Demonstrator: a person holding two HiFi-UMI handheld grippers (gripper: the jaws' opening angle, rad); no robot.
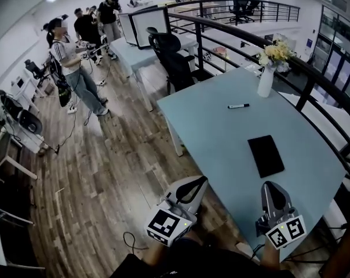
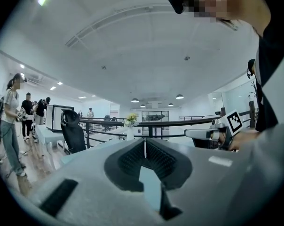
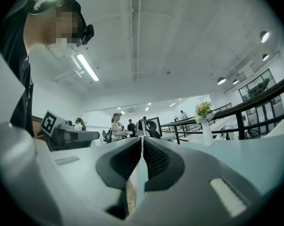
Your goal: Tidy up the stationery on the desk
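A black marker pen (image 1: pixel 238 106) lies far out on the light blue desk (image 1: pixel 215 138). A flat black notebook (image 1: pixel 266 155) lies nearer, toward the right. My left gripper (image 1: pixel 203 180) hovers at the desk's near-left edge, jaws shut and empty. My right gripper (image 1: pixel 271 185) is over the near edge, just short of the notebook, also shut with nothing in it. In the left gripper view the jaws (image 2: pixel 144 141) meet along a thin seam. The right gripper view shows its jaws (image 3: pixel 142 140) pressed together the same way.
A white vase with yellow flowers (image 1: pixel 266 79) stands at the desk's far end beside a black railing (image 1: pixel 314 83). A black office chair (image 1: pixel 174 55) and another desk sit beyond. Several people stand at the far left on the wooden floor (image 1: pixel 99 167).
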